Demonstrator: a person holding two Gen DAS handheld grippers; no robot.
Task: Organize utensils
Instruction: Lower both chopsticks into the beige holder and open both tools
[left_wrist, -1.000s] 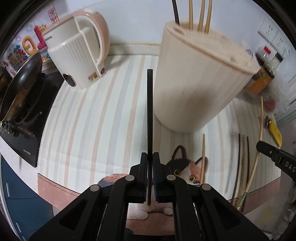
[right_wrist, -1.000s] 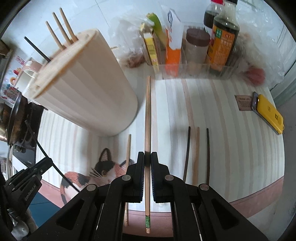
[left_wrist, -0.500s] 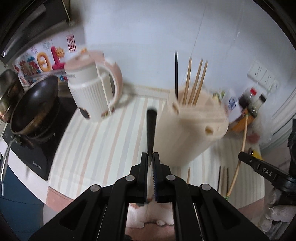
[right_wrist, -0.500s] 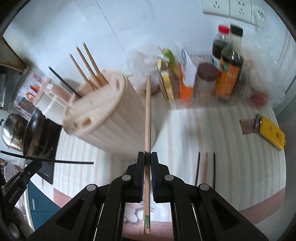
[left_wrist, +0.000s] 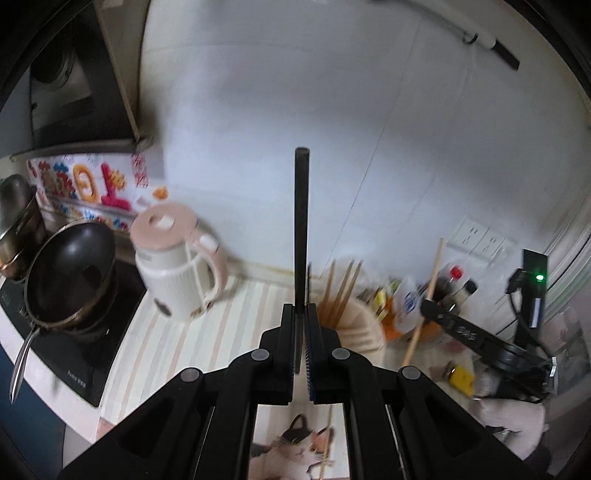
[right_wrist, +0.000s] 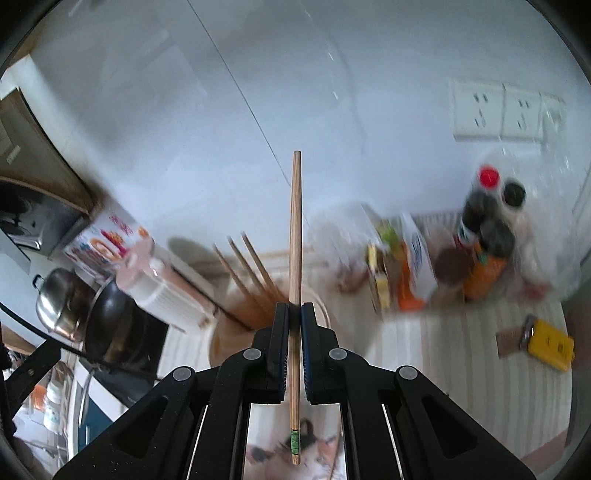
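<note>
**Left wrist view and right wrist view: one chopstick per gripper, holder below**

Left wrist view: the left gripper (left_wrist: 300, 314) has its jaws narrowed onto a black chopstick (left_wrist: 301, 221), which runs straight out toward 12 o'clock. The cream chopstick holder (left_wrist: 360, 325) sits just past the jaws at 1 o'clock, with several wooden chopsticks (left_wrist: 341, 291) standing in it. The pink kettle (left_wrist: 177, 266) stands at 10 o'clock, the wok (left_wrist: 70, 269) at 9 o'clock. The right gripper appears at 3 o'clock.

Right wrist view: the right gripper (right_wrist: 294, 317) has its jaws clamped on a wooden chopstick (right_wrist: 295, 229), gripped around mid-length, its green-banded end trailing back toward the camera. The holder (right_wrist: 236, 332) lies at 8 o'clock, partly hidden by the jaws. Condiment bottles (right_wrist: 484, 236) stand at 2 o'clock on the striped surface (right_wrist: 461, 354).

Procedure, as judged from these views:
1. Both sticks point away from the holder top; tip each gripper down until its stick is near vertical over the holder.
2. Insert one stick at a time, so the two grippers do not collide above the opening.
3. Aim for a free slot clear of the standing sticks.
4. Widen the jaws only once the tip is inside the holder.

Both views are blurred, so the slot positions cannot be read.
</note>
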